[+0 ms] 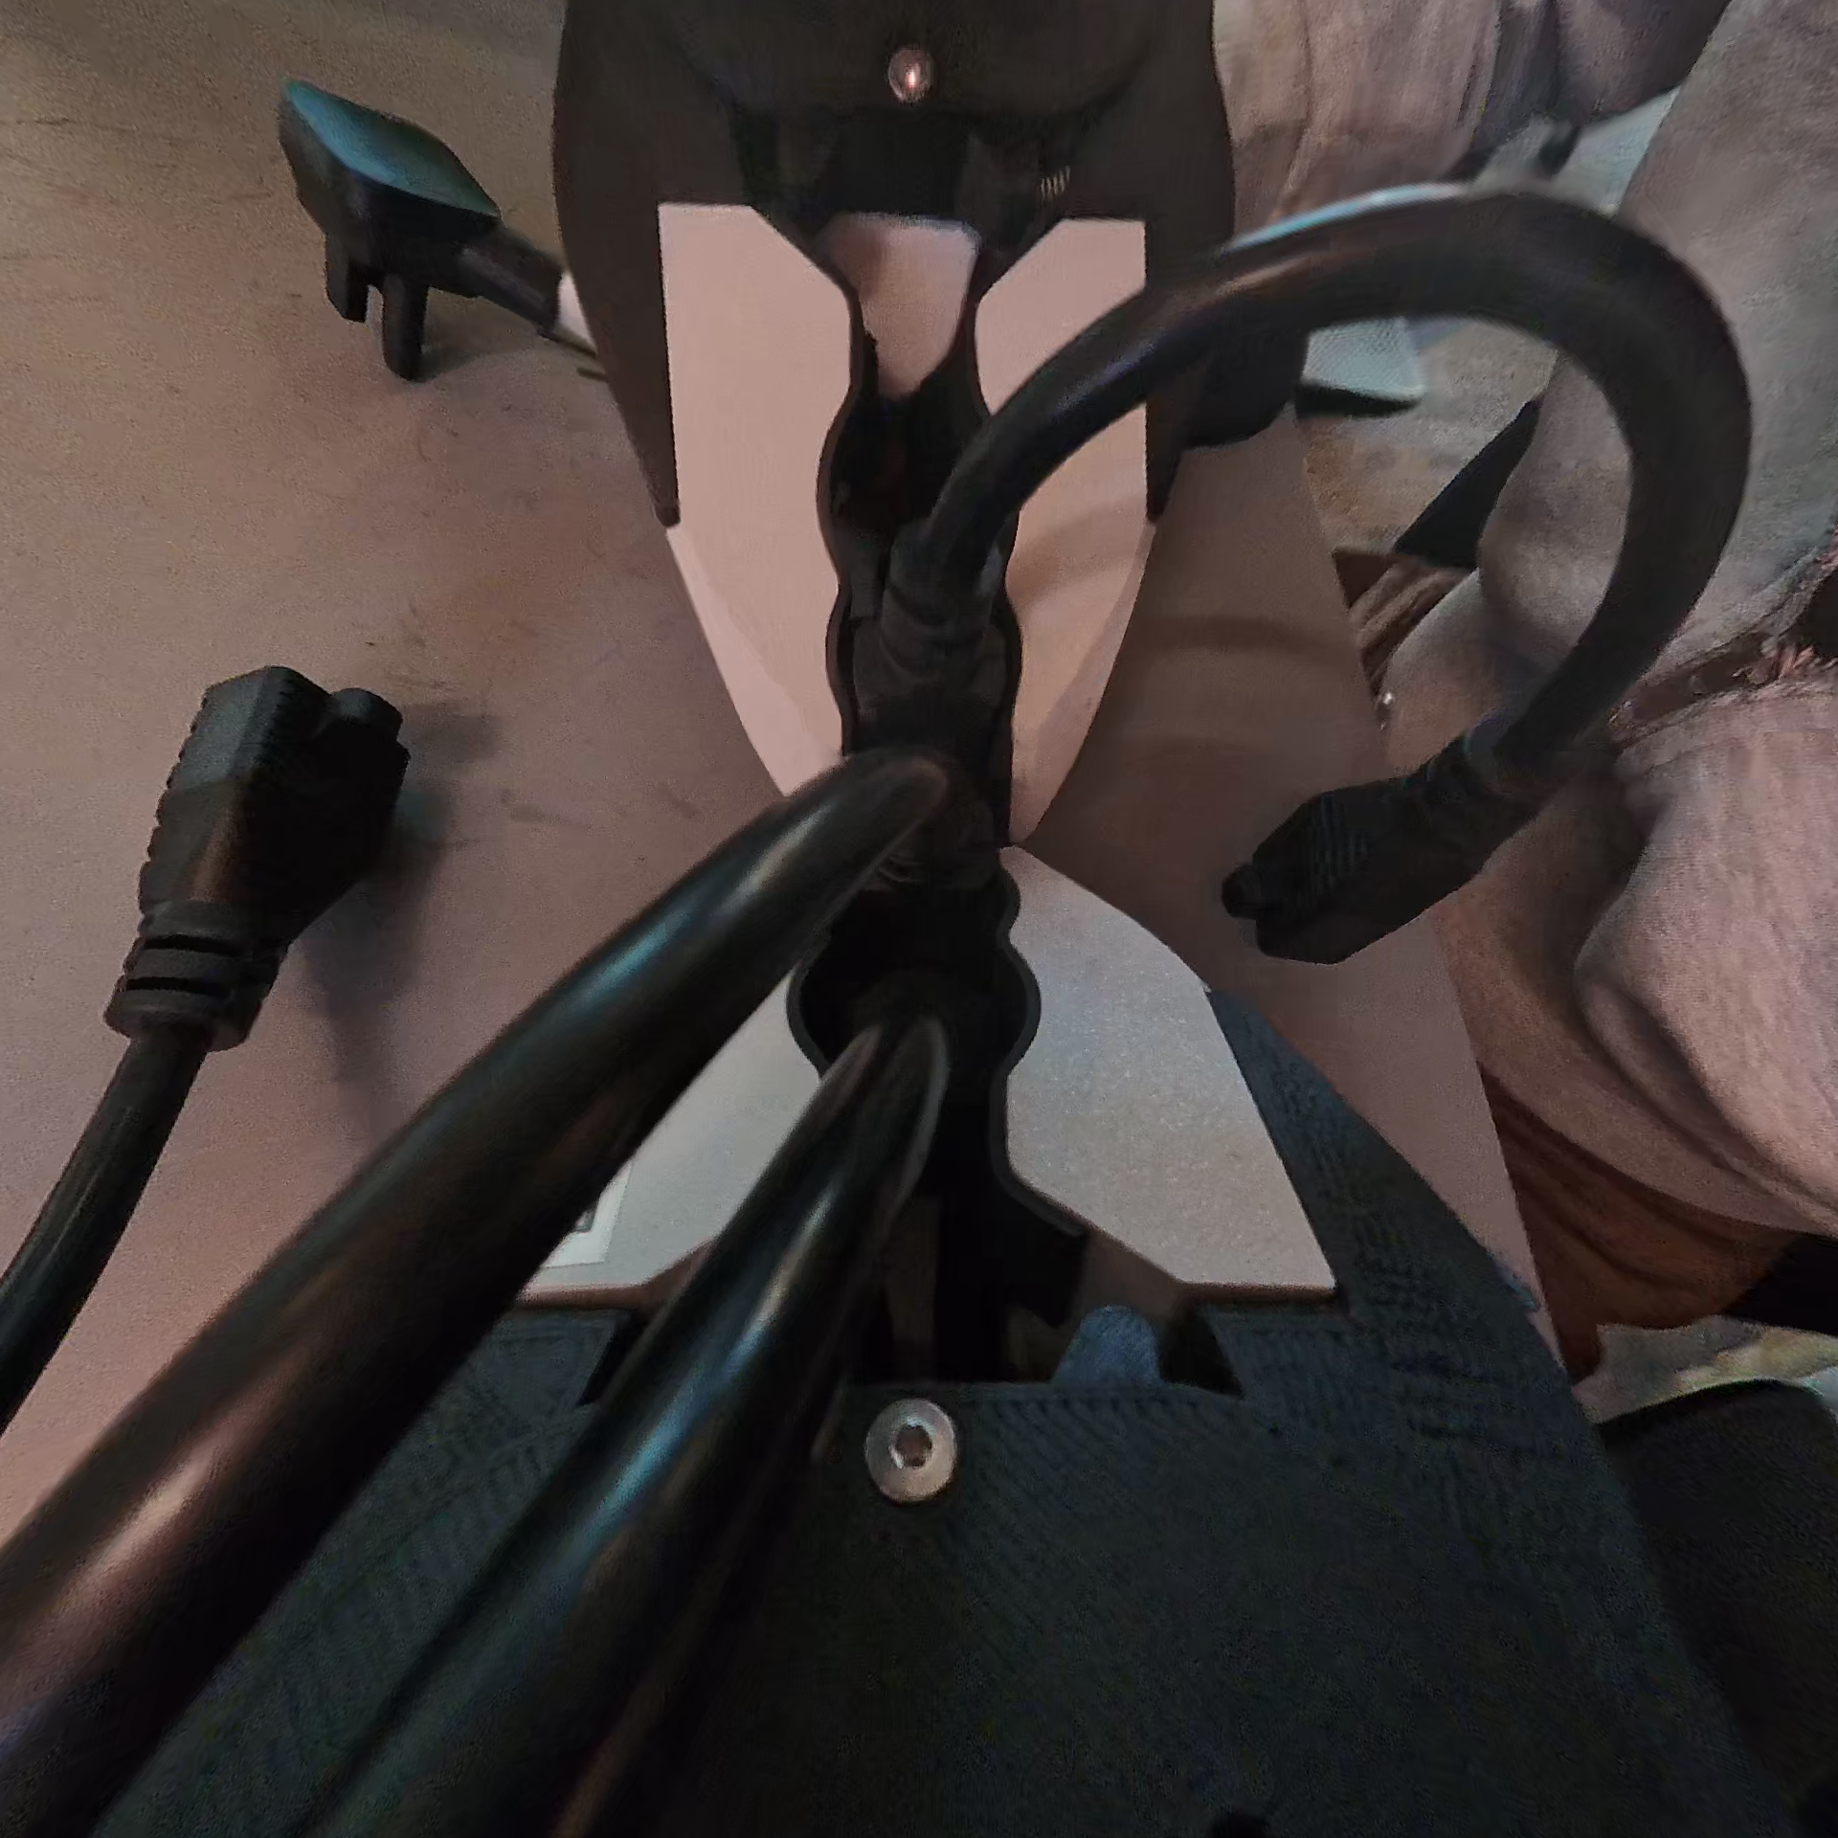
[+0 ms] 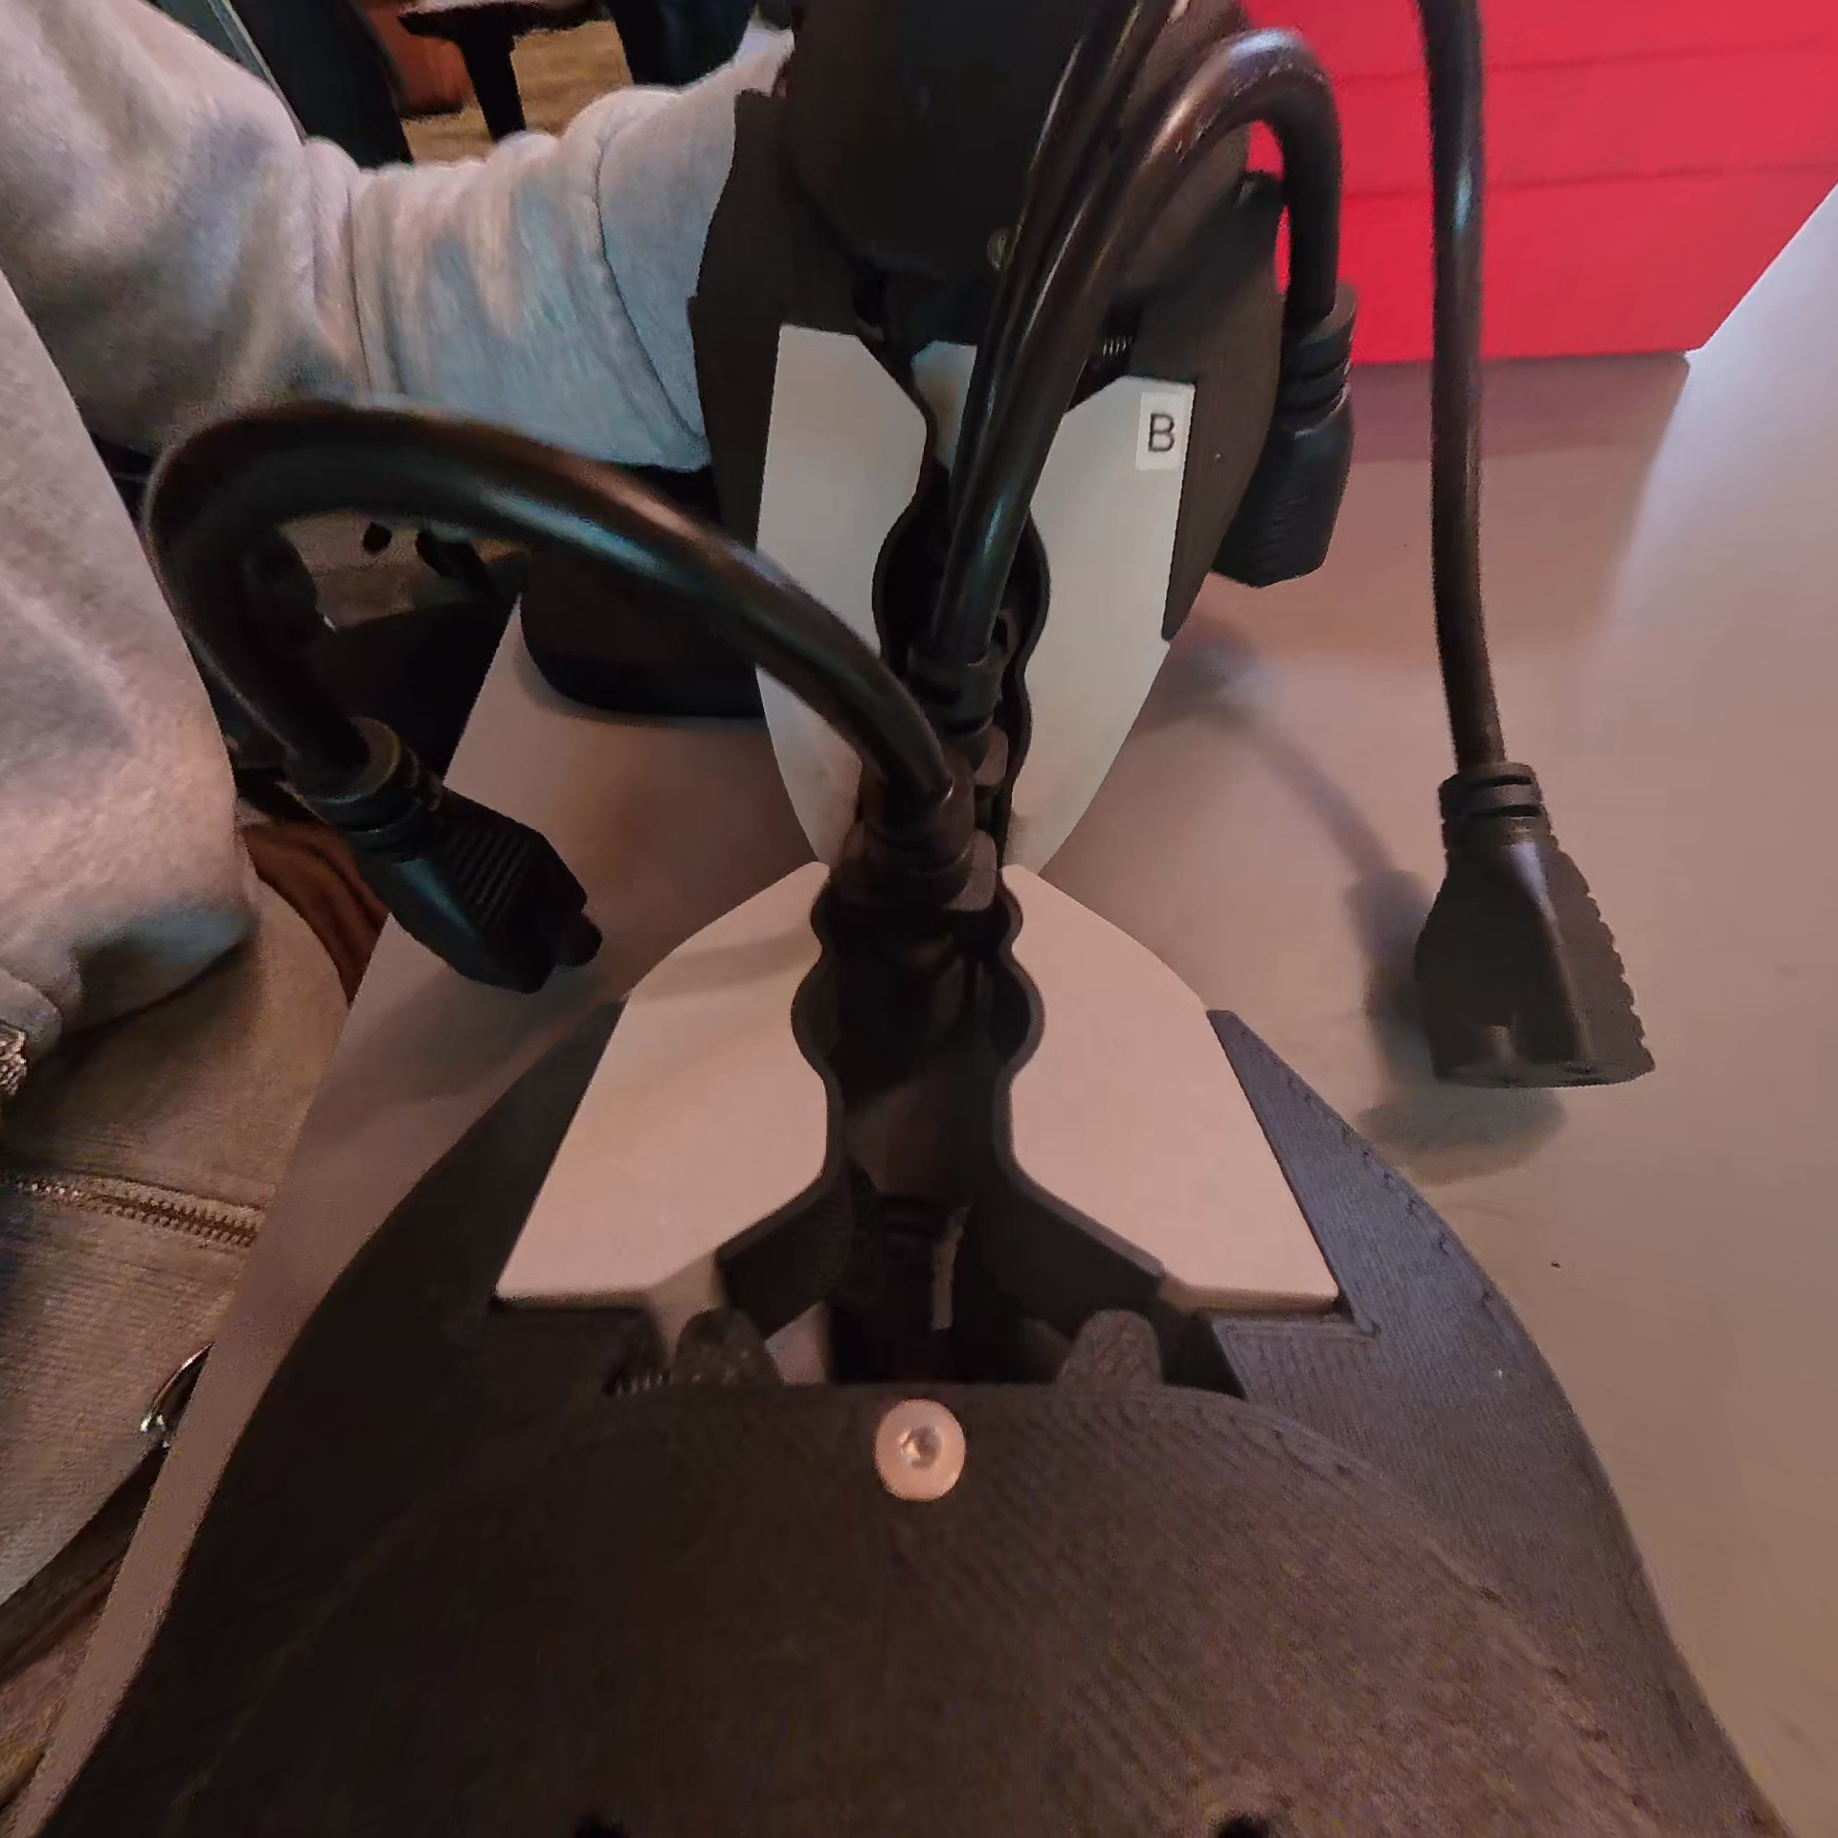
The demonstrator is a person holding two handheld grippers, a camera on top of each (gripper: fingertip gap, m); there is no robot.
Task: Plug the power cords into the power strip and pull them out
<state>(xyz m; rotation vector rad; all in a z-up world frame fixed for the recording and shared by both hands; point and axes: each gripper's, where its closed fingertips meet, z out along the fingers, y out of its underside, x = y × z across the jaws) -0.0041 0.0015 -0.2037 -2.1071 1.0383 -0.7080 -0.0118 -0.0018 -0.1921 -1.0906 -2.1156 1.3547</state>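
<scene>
My two grippers meet tip to tip over the table, each shut on the end of a black power cord. In the left wrist view, my left gripper (image 1: 930, 895) clamps a cord end whose thick cords (image 1: 557, 1074) run back past the camera. My right gripper (image 1: 920, 696) faces it, and its cord (image 1: 1552, 328) loops right to a hanging connector (image 1: 1363, 865). In the right wrist view, my right gripper (image 2: 915, 895) grips its cord end, and the connector (image 2: 477, 885) hangs at the left. My left gripper (image 2: 945, 786) is opposite. The held ends touch between the fingertips; how they join is hidden. No power strip shows.
A loose black plug (image 1: 388, 209) with prongs and a cord connector (image 1: 259, 826) lie on the beige table (image 1: 298, 517). Another connector (image 2: 1532, 955) rests on the table at right. A person's grey sleeve (image 2: 348, 259) is close by, and a red wall (image 2: 1591, 149) stands behind. Only a small space, under 4 cm, lies between the two pairs of fingers.
</scene>
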